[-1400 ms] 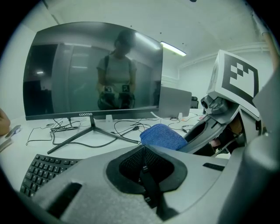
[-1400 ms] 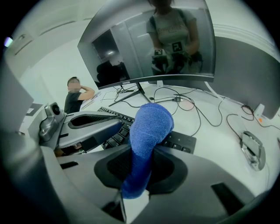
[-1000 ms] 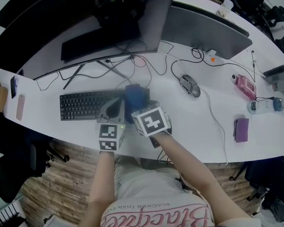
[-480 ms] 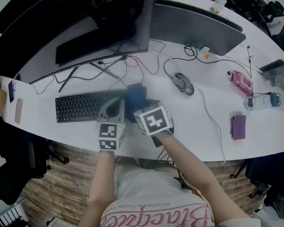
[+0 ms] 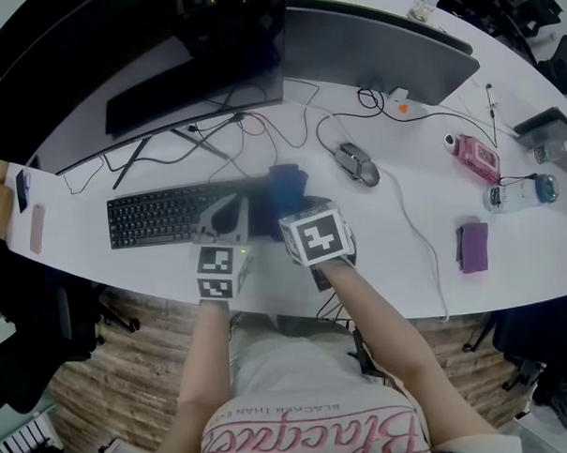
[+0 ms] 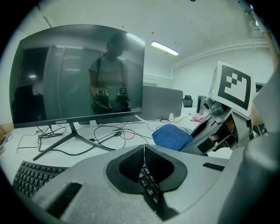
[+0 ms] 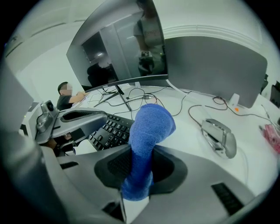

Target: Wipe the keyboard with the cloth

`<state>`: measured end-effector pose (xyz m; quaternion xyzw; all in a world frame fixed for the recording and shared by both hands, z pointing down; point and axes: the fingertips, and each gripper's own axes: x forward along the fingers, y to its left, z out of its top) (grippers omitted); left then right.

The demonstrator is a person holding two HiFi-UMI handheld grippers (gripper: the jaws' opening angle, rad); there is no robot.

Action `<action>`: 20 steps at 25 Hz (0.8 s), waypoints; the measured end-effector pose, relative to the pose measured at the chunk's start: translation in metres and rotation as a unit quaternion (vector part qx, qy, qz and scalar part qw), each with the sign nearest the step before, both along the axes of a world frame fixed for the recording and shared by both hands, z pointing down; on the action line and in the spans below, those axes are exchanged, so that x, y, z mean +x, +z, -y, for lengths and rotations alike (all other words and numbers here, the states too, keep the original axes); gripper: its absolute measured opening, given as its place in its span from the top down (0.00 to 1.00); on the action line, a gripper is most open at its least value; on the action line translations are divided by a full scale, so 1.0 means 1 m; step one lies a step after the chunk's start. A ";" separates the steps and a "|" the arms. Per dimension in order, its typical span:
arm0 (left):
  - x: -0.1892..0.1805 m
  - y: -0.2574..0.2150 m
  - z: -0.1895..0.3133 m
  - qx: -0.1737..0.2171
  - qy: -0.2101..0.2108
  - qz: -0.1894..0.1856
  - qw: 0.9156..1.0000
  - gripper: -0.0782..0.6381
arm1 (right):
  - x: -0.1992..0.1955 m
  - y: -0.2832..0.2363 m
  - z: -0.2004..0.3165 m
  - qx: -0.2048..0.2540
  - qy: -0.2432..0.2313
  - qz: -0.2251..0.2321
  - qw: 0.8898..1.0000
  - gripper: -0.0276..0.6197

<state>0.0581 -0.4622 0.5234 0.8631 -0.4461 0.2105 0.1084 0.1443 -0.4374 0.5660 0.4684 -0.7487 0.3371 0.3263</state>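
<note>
A black keyboard lies on the white desk in front of the monitor. My right gripper is shut on a blue cloth, which sticks up out of the jaws at the keyboard's right end. Just left of it, my left gripper is shut and empty, hovering over the keyboard's right part. In the left gripper view, keys show below the closed jaws, the cloth is to the right, and the keyboard runs off to the left.
A large monitor on a splayed stand, with loose cables, is behind the keyboard. A mouse lies right of the cloth. Farther right are a pink item, a bottle and a purple item. A phone is at the far left.
The right gripper has carried the cloth a little to the right, toward the keyboard's right end. The left gripper has stayed almost where it was.
</note>
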 end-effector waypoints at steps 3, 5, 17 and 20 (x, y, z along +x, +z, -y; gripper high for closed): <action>0.003 -0.003 -0.001 0.003 0.002 0.001 1.000 0.88 | 0.015 -0.003 -0.002 0.002 0.014 -0.006 1.000 0.82; 0.005 -0.006 -0.003 0.005 0.004 0.001 1.000 0.88 | 0.024 -0.006 -0.004 0.005 0.023 -0.007 1.000 0.82; 0.002 -0.033 -0.015 0.031 0.012 -0.008 0.999 0.88 | 0.050 -0.056 -0.022 0.081 0.062 0.003 0.995 0.81; -0.004 -0.045 -0.019 0.045 0.017 -0.015 0.999 0.88 | 0.046 -0.071 -0.026 0.111 0.064 -0.004 0.992 0.82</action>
